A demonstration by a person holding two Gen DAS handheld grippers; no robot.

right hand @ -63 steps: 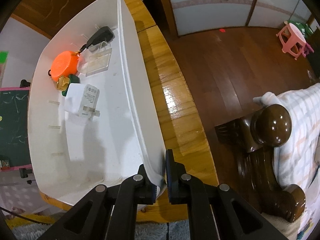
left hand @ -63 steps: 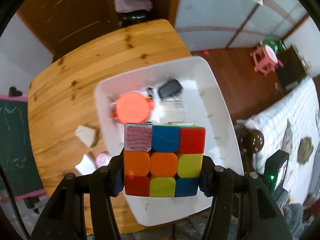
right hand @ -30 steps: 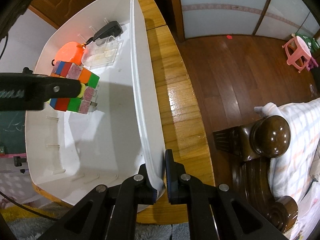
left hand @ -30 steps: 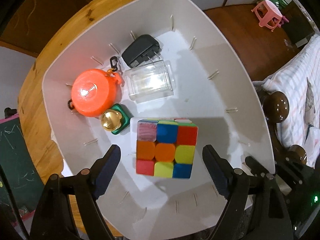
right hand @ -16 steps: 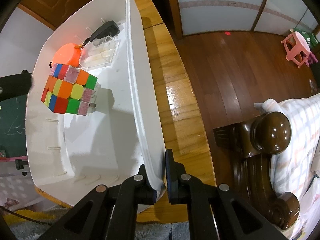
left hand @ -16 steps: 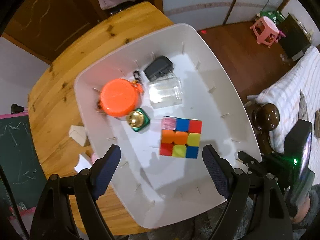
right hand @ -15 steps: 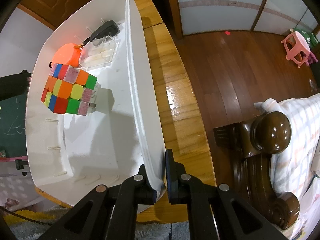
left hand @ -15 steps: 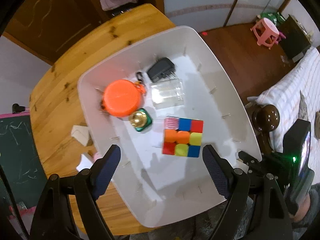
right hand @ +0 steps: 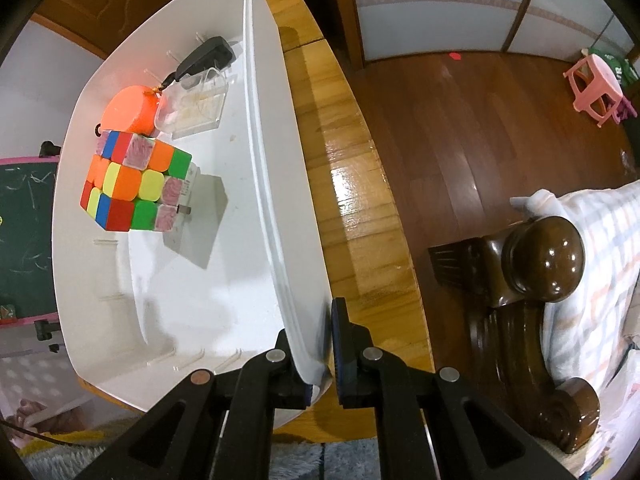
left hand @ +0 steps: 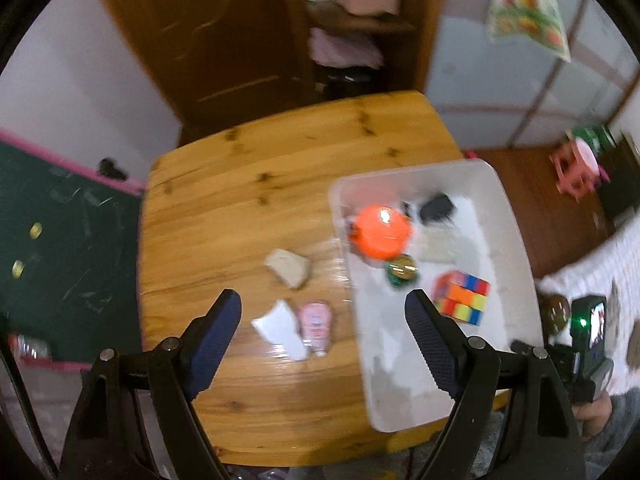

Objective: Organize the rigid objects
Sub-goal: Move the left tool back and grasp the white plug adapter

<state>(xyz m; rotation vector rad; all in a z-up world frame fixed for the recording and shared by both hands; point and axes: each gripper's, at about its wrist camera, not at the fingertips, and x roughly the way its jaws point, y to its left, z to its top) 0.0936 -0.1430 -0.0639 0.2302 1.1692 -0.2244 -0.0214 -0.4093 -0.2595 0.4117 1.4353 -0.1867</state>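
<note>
Our wooden counter (left hand: 248, 200) carries the white bin (right hand: 256, 184), which sits at its right side and already holds the puzzle cube (right hand: 132, 184), resting on the bin floor on top of a white adapter. Beside the cube lie an orange round case (right hand: 128, 108), a clear plastic box (right hand: 192, 112) and a black charger (right hand: 208, 54). Our right tool (right hand: 326, 344) is pressed together on the bin's near rim, pinching the thin wall and steadying it. Our left tool (left hand: 324, 332) hangs above the counter with its jaws spread wide and nothing between them.

We judge the step in hand to be the reach for the next loose piece. Three small things lie on the counter left of the bin: a pale wedge-shaped block (left hand: 290, 268), a white flat piece (left hand: 280, 330) and a pink packet (left hand: 317, 322), the last two touching. The next move calls for lowering the left tool over one of them, squaring the jaws across its narrow sides and closing before lifting it toward the bin.

The pink packet may carry print, but motion blur leaves it unreadable to us; no brand or lettering can be read anywhere else.
</note>
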